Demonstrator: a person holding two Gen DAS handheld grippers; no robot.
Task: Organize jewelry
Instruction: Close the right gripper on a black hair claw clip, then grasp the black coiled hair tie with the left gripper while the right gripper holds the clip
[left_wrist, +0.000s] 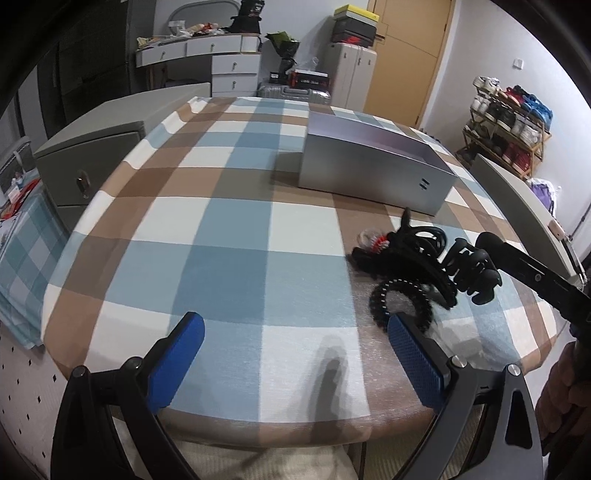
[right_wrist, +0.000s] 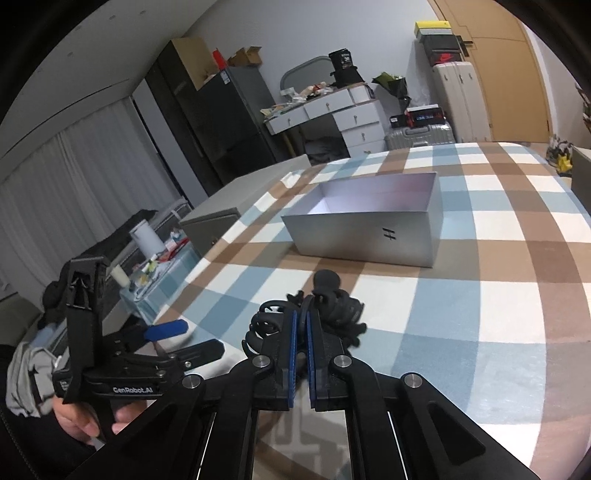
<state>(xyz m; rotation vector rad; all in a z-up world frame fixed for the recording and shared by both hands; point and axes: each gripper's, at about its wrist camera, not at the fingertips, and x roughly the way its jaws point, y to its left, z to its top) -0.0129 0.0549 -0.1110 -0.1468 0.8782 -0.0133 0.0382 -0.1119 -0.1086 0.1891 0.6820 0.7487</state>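
A heap of black hair accessories lies on the checked tablecloth (left_wrist: 240, 221): a spiral hair tie (left_wrist: 391, 295), looped elastic bands (left_wrist: 428, 236) and a small clear and red piece (left_wrist: 373, 240). My right gripper (right_wrist: 301, 312) is shut on a black claw hair clip (right_wrist: 340, 306). In the left wrist view it reaches in from the right (left_wrist: 485, 242) with the clip (left_wrist: 469, 273) at its tip. My left gripper (left_wrist: 295, 321) stands open just left of the heap, nothing between its blue pads; it also shows in the right wrist view (right_wrist: 203, 336). An open silver box (right_wrist: 369, 225) sits beyond the heap.
A chair back (left_wrist: 517, 206) stands against the table's right side. A grey cabinet (left_wrist: 92, 162) stands off the left edge, with a low cloth-covered side table (left_wrist: 22, 251) below it. The table's near edge (left_wrist: 295, 428) runs just in front of my left fingers.
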